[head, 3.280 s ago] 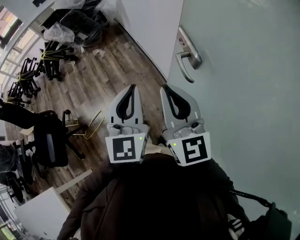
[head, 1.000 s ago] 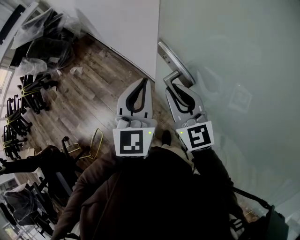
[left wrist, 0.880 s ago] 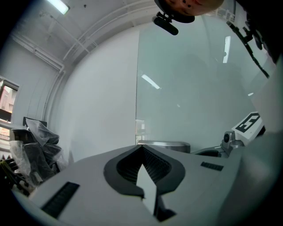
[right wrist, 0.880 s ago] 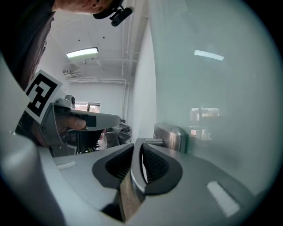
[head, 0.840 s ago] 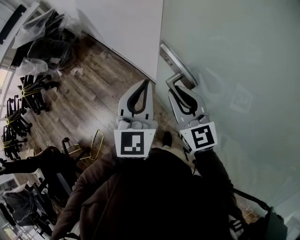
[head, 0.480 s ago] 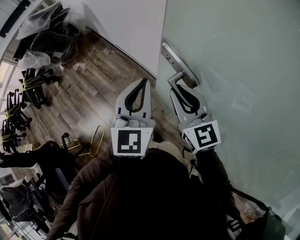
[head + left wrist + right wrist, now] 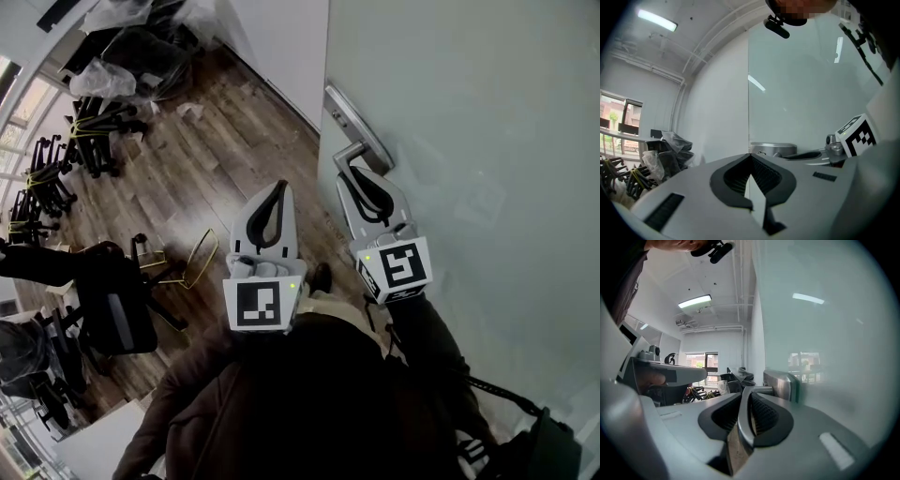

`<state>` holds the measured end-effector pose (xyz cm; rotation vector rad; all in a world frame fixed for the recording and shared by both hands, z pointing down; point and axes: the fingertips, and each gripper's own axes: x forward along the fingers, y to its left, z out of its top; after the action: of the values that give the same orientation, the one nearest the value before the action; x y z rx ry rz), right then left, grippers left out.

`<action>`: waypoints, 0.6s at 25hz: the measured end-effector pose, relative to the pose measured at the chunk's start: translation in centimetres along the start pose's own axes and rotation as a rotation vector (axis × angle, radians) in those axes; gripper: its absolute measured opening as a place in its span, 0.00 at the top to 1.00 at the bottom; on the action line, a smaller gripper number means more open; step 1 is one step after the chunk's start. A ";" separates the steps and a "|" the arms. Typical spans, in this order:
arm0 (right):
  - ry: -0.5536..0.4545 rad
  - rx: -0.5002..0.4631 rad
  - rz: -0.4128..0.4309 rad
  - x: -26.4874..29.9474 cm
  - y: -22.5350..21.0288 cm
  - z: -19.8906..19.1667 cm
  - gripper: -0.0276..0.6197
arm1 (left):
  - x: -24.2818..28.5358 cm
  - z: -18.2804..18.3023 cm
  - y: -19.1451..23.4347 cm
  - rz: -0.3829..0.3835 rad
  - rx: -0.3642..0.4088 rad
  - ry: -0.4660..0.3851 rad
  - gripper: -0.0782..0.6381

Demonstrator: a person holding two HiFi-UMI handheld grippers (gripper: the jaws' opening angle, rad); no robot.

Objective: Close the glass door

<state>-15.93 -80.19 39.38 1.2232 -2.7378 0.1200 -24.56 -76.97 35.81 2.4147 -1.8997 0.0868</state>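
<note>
At the glass door (image 7: 469,131): right gripper (image 7: 356,173) clamps the handle (image 7: 358,127), left gripper (image 7: 278,187) pinched together, empty. Likely mid-close; next, swing it home.

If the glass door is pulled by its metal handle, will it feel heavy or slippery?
The glass door is a large frosted pane, so it probably swings heavily without flexing. Its handle looks like smooth metal, so the right gripper, jaws shut on it, may slip under a quick pull.
</note>
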 end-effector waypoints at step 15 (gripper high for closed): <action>0.006 -0.023 0.181 -0.3 11.6 0.2 0.86 | -10.9 -0.6 6.8 0.144 -0.045 -0.005 0.90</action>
<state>-24.42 -72.27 38.93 0.9659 -2.8319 0.1108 -33.70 -67.98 35.62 2.2493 -2.0526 0.0444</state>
